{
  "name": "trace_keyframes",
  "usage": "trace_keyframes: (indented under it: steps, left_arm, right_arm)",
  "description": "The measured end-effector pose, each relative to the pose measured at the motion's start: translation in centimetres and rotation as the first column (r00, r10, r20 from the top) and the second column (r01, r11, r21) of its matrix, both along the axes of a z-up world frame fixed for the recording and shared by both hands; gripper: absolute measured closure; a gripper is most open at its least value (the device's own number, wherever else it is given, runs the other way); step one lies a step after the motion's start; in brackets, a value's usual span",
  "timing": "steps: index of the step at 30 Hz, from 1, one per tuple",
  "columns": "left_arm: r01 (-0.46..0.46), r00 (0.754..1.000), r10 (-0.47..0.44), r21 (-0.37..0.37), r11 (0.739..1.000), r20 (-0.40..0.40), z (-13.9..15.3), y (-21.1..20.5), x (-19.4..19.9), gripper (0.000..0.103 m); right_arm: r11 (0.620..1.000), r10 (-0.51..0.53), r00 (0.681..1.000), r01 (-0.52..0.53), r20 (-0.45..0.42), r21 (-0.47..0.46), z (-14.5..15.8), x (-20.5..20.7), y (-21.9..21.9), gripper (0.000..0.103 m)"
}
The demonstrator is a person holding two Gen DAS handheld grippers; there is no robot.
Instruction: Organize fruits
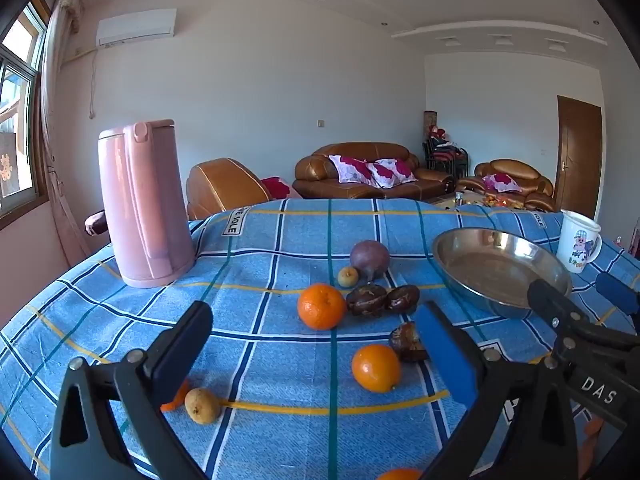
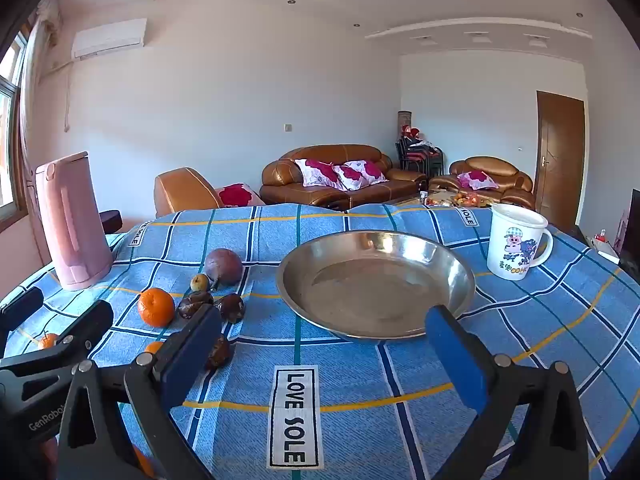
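Steel bowl [image 2: 376, 284] — round, shallow, shiny — sits bare on the checked-cloth desk [image 2: 360, 400]. Left of it lie smooth oranges [image 1: 321, 306], wrinkled dark fruits [image 1: 366, 299] and a purple one [image 1: 369, 259]. Left gripper [image 1: 316, 344] and right gripper [image 2: 320, 348] spread wide, holding nothing.

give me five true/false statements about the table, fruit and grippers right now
1. The metal bowl holds no fruit. True.
2. The left gripper grips an orange. False: its jaws stand open around nothing; the orange lies on the cloth.
3. The pink kettle stands upright. True.
4. The mug sits inside the bowl. False: it stands beside it.
5. The right gripper is shut. False: open.
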State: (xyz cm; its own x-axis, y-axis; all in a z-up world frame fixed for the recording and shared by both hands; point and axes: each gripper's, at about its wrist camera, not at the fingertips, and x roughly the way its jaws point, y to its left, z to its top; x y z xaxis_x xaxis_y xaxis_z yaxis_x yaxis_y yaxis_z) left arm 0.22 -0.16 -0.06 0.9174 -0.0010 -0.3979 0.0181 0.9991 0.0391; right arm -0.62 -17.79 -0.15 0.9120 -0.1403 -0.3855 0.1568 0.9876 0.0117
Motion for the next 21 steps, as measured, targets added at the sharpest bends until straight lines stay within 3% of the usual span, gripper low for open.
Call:
trace_keyframes:
  steps: [5,21]
  left_arm:
    - [0.017,0.999,-0.017,-0.017,1.000,0.030,0.21,-0.12,-0.70,0.000]
    - [0.011,1.000,-0.010,-0.039,0.999,0.019,0.06,0.43,-0.55,0.000]
  right_arm:
    - [1.000,0.000,1.000,0.000,0.001,0.001,-0.04,0.08,0.02,0.001]
    - [1.000,-0.003,1.000,0.003,-0.006,0.010,-0.02,0.09,-0.19,0.001]
